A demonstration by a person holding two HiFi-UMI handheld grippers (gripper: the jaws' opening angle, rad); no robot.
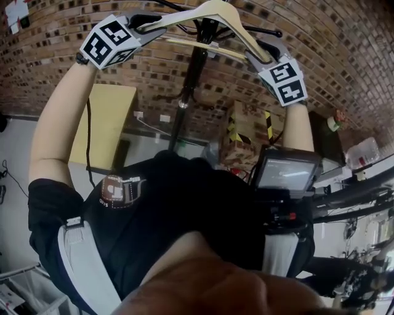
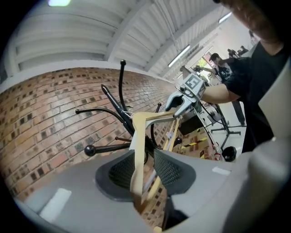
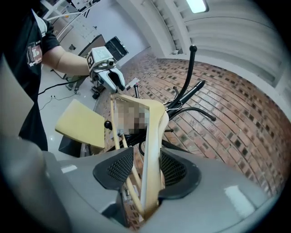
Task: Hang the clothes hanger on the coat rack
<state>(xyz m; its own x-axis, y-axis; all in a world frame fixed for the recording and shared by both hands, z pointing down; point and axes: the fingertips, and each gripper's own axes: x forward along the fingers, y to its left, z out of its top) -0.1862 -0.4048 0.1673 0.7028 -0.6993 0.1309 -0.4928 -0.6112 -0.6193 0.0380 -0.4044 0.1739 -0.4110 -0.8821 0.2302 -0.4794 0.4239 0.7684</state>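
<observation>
A pale wooden clothes hanger (image 1: 203,13) is held level at the top of the head view, right in front of the black coat rack (image 1: 191,74). My left gripper (image 2: 143,170) is shut on the hanger's left end (image 2: 136,150), with the arm and the lower bar both between its pads. My right gripper (image 3: 146,168) stands open around the right end (image 3: 152,150); the wood lies close to one pad, with a clear gap to the other. The rack's curved black pegs (image 2: 119,111) rise just behind the hanger. The hanger's hook is hidden.
A brick wall (image 1: 345,55) stands behind the rack. A yellow board (image 1: 108,123) leans at the left, a cardboard box with yellow-black tape (image 1: 246,132) sits right of the pole, and a monitor (image 1: 286,172) and a cluttered bench are at the right.
</observation>
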